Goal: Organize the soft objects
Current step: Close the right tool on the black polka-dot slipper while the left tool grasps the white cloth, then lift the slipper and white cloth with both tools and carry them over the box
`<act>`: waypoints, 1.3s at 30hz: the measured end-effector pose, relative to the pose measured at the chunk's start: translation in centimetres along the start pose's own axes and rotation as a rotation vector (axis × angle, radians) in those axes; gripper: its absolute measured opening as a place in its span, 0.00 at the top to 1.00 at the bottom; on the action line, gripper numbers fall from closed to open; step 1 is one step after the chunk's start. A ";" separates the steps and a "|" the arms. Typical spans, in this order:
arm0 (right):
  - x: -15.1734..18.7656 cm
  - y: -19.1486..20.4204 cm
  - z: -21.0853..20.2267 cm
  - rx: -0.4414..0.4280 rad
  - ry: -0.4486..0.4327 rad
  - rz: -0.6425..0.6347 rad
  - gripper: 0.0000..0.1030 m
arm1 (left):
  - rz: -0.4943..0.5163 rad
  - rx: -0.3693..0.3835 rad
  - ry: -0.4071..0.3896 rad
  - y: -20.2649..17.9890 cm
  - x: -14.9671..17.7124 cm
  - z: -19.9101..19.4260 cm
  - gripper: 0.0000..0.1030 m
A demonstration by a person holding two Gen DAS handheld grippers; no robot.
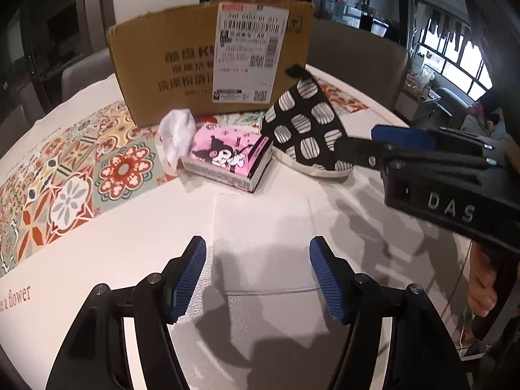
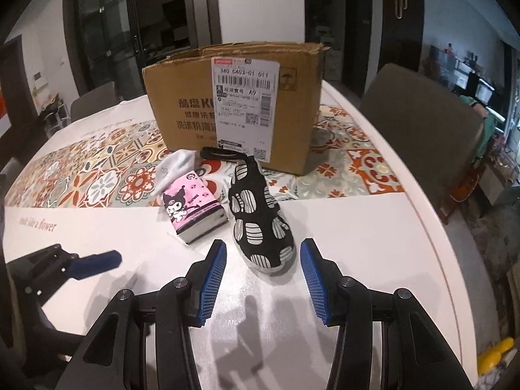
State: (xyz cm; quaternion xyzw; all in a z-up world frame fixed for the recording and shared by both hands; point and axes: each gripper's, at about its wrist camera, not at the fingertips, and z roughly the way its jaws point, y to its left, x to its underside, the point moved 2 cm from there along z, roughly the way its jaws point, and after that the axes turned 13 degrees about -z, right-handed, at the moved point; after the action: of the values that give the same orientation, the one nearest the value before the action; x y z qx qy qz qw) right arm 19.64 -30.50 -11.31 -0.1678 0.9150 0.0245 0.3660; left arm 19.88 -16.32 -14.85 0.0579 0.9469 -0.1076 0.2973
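Nothing is yet stowed: the spotted shoe (image 2: 258, 217), tissue pack (image 2: 191, 209) and white sock (image 2: 177, 167) are left lying before the cardboard box (image 2: 234, 104), while both the left gripper (image 1: 258, 274) and right gripper (image 2: 263, 281) are held released, empty.

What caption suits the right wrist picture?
Open tongs hover before a spotted shoe, pink tissue pack and cardboard box.

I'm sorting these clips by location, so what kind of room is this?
Most likely a home dining area. A round white table carries a patterned floral runner and is ringed by upholstered chairs. A window and living-room furniture show behind.
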 end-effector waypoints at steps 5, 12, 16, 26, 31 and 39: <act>-0.4 -0.2 1.1 -0.025 -0.003 0.011 0.53 | -0.011 -0.006 0.033 0.0 0.4 1.1 0.36; -1.1 -0.2 2.9 -0.042 0.016 0.008 0.53 | 0.002 -0.004 0.026 -0.1 0.6 1.5 0.35; -1.2 -0.1 3.7 -0.049 0.030 0.010 0.53 | 0.010 0.013 0.008 -0.2 0.6 1.3 0.50; -0.8 0.2 4.3 -0.037 0.034 0.010 0.80 | -0.024 0.052 0.020 0.7 0.0 1.2 0.90; -0.5 0.3 3.6 -0.040 0.022 0.039 0.82 | -0.044 0.056 0.001 1.1 -0.3 0.5 0.90; 0.4 0.8 1.8 -0.021 0.017 0.075 0.83 | -0.036 0.075 -0.058 1.2 -0.5 -1.5 0.91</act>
State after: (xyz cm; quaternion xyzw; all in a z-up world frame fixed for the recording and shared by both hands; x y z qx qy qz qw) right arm 20.34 -29.58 -12.94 -0.1375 0.9235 0.0465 0.3551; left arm 19.70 -14.80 -13.55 0.0489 0.9340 -0.1502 0.3204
